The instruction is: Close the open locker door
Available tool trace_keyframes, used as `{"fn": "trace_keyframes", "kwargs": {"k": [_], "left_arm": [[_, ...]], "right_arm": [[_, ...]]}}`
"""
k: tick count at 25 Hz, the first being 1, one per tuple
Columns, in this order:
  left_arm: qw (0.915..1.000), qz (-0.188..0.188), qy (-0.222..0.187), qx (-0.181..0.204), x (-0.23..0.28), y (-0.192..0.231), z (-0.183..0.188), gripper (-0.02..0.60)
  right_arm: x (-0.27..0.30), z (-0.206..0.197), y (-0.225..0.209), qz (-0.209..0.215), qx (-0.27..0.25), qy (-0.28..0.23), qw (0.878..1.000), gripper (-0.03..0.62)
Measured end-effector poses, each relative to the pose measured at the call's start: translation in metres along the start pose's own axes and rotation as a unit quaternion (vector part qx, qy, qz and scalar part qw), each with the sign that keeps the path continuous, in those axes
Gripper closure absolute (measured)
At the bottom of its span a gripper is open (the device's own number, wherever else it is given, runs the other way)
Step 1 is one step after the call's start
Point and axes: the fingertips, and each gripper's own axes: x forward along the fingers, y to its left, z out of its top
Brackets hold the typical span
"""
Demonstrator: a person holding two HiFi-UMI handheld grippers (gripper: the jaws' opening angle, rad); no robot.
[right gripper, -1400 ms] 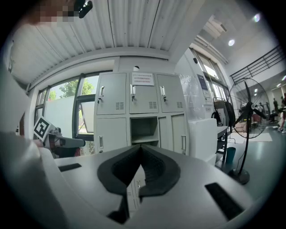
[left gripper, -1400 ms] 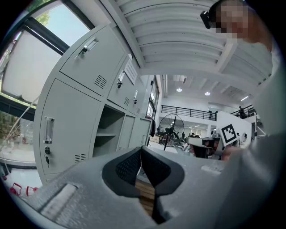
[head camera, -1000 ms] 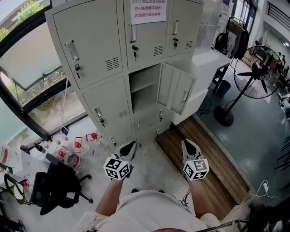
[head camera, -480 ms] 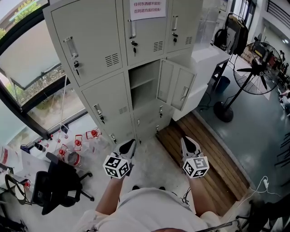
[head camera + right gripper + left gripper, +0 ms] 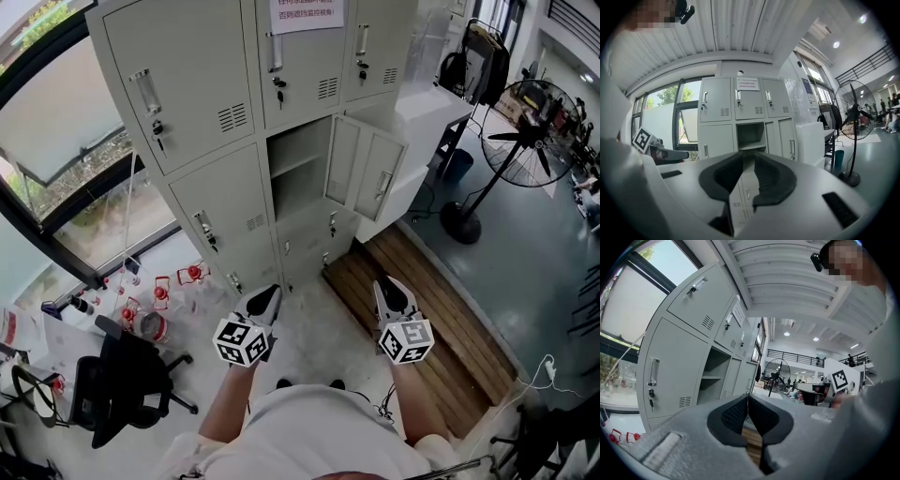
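Locker bank (image 5: 202, 94), one locker door (image 5: 364, 173) ajar

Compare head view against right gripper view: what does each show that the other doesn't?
Head view only: the black office chair and the wooden platform at the foot of the lockers.

Right gripper view only: the right gripper seen along its own jaws, which are apart and opening with nothing between them, and the ribbed ceiling.

Both: the locker bank, the open locker door swung out to the right, the paper notice and the standing fan.
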Motion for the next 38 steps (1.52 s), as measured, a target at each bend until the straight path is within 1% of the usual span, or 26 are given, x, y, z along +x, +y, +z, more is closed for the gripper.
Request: {"fn": "trace_keyframes", "kwargs": {"k": [2, 14, 26, 32, 38], "left_arm": [[1.0, -0.003, 0.001, -0.001, -0.002, 0.002, 0.0, 0.566], [0.9997, -0.021, 0.012, -0.004, -0.019, 0.021, -0.006, 0.566], [0.9982, -0.054, 0.026, 0.0, -0.042, 0.046, -0.012, 0.566], [0.998, -0.055, 0.031, -0.009, -0.045, 0.058, -0.018, 0.566], [0.998, -0.052, 0.034, -0.011, -0.034, 0.066, -0.019, 0.566]], "right_arm": [[0.0, -0.001, 0.003, -0.003, 0.001, 0.001, 1.0, 0.523], [0.003, -0.006, 0.023, -0.027, 0.006, 0.001, 1.0, 0.505], [0.003, -0.015, 0.056, -0.058, -0.003, 0.007, 0.998, 0.504], [0.005, -0.024, 0.06, -0.07, -0.001, 0.019, 0.997, 0.503], [0.018, -0.026, 0.052, -0.072, 0.002, 0.021, 0.997, 0.505]]}}
